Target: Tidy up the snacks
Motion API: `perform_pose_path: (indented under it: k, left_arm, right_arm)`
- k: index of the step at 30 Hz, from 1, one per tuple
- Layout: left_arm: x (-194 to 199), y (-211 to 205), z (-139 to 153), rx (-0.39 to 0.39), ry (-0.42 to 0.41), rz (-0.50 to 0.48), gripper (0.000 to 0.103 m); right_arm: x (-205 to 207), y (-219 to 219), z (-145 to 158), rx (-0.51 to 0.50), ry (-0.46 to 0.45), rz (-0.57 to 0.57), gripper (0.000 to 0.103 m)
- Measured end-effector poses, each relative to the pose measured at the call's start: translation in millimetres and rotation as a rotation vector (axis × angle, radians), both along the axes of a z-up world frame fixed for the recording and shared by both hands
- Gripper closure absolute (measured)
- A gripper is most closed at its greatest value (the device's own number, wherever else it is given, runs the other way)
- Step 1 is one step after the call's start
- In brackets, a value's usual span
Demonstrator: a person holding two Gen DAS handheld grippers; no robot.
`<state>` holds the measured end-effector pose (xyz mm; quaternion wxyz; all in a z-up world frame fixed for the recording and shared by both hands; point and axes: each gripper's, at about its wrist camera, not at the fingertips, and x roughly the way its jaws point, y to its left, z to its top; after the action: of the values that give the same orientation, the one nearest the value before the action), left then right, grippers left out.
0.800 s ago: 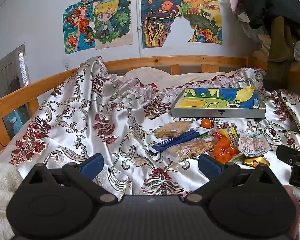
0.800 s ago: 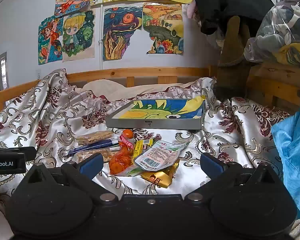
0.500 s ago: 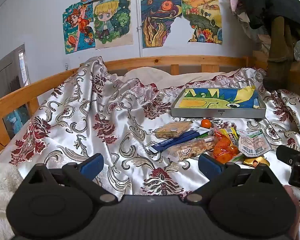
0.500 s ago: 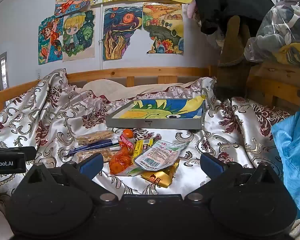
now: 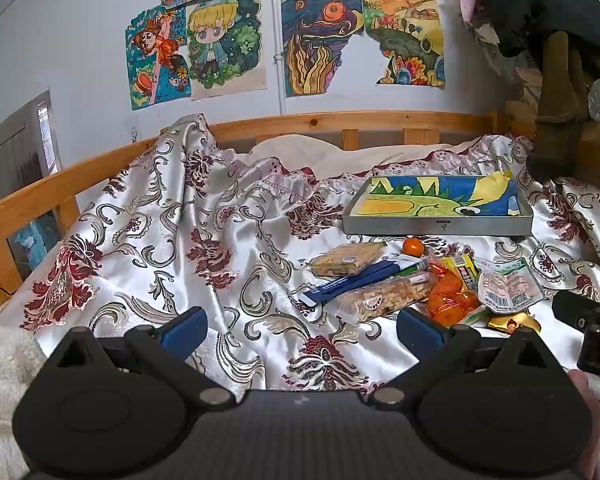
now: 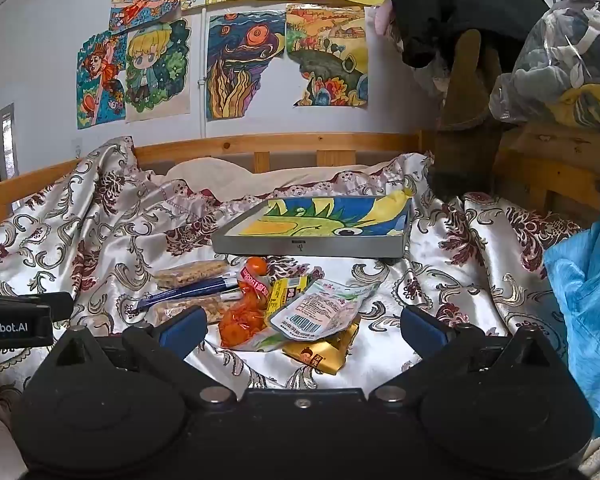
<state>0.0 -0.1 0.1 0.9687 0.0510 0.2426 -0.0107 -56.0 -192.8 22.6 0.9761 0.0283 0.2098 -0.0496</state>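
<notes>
Both tongs, left tongs (image 5: pixel 300 326) and right tongs (image 6: pixel 302 326), are spread wide and hold nothing. Snacks (image 6: pixel 260 304) lie heaped on the bed, just before the tray (image 6: pixel 312 246). Best to pinch one packet at its edge and lift slowly.

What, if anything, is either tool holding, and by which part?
Nothing is held. The left tool and right tool both stand open above the bedspread, short of the snack pile.

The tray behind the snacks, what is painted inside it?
The tray holds a blue, yellow and green cartoon drawing with an eye; the right wrist view shows it best.
</notes>
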Motion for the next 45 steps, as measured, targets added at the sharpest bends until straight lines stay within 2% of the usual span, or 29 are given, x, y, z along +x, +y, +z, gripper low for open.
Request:
perform_pose_path:
  k: [21,36,42,45]
  left_arm:
    - [13,-3,1,0.011,0.03,-0.016,0.0]
    - [62,-15,16,0.071,0.032,-0.052,0.0]
    - [90,-26,15,0.105,0.053,-0.095,0.0]
    - [102,-28,15,0.072,0.073,-0.111,0.0]
  right_arm:
    - [11,-1,-2,0.008,0.029,0.017,0.001]
    - [55,-24,15,-0.095,0.006,0.04,0.001]
    - [76,-35,12,-0.073,0.035,0.058,0.001]
    - [83,-38,7,-0.038,0.055,0.07,0.001]
